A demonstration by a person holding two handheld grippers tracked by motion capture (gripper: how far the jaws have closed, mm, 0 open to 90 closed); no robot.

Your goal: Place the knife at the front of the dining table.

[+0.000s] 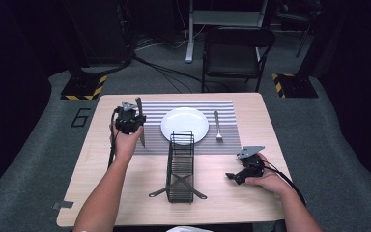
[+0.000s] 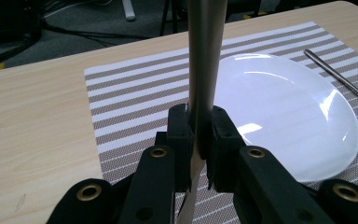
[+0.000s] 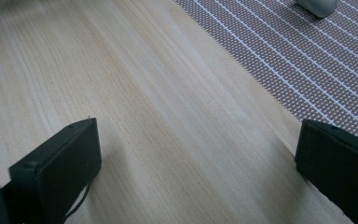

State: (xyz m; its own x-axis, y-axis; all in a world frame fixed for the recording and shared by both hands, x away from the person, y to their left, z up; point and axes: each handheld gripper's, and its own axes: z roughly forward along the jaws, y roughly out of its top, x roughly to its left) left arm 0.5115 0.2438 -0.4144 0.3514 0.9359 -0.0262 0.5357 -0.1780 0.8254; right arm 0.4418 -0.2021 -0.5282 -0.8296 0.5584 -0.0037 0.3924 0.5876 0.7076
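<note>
Left gripper (image 1: 131, 121) was clamped on a table knife (image 1: 140, 126), jaws pinching the flat of it near mid-length (left gripper view showed the pads tight on both faces). Knife's long axis ran near upright, slightly tilted: top end above the gripper, lower end pointing down at the left strip of the striped placemat (image 1: 152, 108), just beside the white plate (image 1: 185, 125). Tip looked close to the mat; contact couldn't be confirmed.

Key relation: the landing spot lay directly below the held knife, left of the plate, mirroring the fork (image 1: 218, 126) lying on the mat at the plate's right, long axis front-to-back. My read is the knife needed laying down parallel to that fork, so the blade had to swing from upright to flat.

Right gripper (image 1: 245, 170) was parked low over the bare wood at the right, jaws spread wide with nothing between them, well apart from the knife. Left hand was clearly the nearer one.

Surface: light wood table (image 1: 101, 193), with a black wire cutlery basket (image 1: 180, 164) in the middle, front of the plate. Room: dark, grey floor, a folding chair (image 1: 236, 53) behind the table, cables, hazard-striped stand bases.
</note>
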